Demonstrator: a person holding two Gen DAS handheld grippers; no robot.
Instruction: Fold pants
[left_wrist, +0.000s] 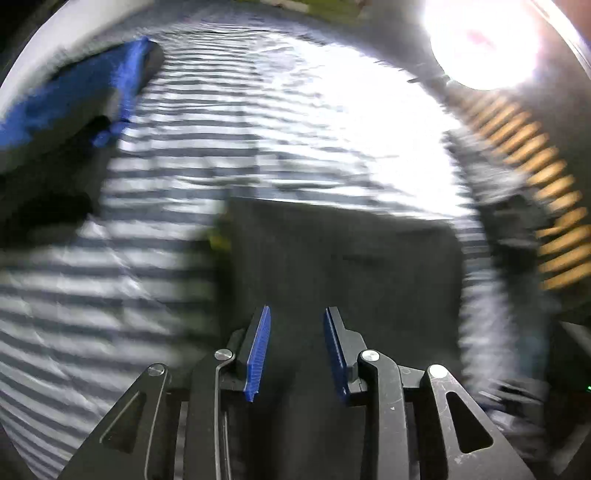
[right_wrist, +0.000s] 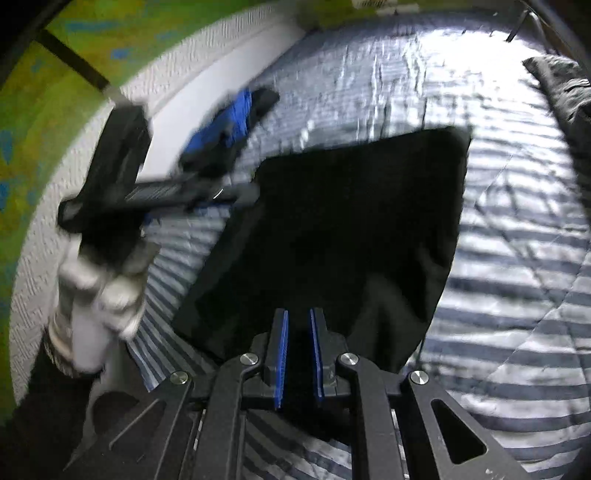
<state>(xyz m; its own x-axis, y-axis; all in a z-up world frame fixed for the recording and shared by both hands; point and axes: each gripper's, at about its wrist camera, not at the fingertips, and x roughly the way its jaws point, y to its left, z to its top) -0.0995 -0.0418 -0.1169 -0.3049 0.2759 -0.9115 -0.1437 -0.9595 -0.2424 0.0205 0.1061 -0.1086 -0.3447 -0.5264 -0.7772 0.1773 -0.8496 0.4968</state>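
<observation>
Striped grey-and-white bedding (right_wrist: 517, 280) covers the bed under both tongs, with a white textured wall (right_wrist: 44, 240) and green patterned surface (right_wrist: 55, 92) past its edge. Right tongs (right_wrist: 298, 354) point steeply down, their blue pads narrowly apart with nothing visibly pinched; I cannot tell whether they clench cloth. Just ahead of them lie the black pants (right_wrist: 332, 229), folded into a squarish block with straight edges, flat on the bedding. Left tongs (left_wrist: 297, 350) stand released, pads clearly apart over the same pants (left_wrist: 332, 266), gripping nothing. Seen from the right wrist, the left tongs (right_wrist: 236, 122) hover beyond the pants' far-left corner, a pale-gloved hand (right_wrist: 99, 291) holding the handle. Bare bedding stretches beyond the pants, toward a dark bundle (right_wrist: 565, 92).
</observation>
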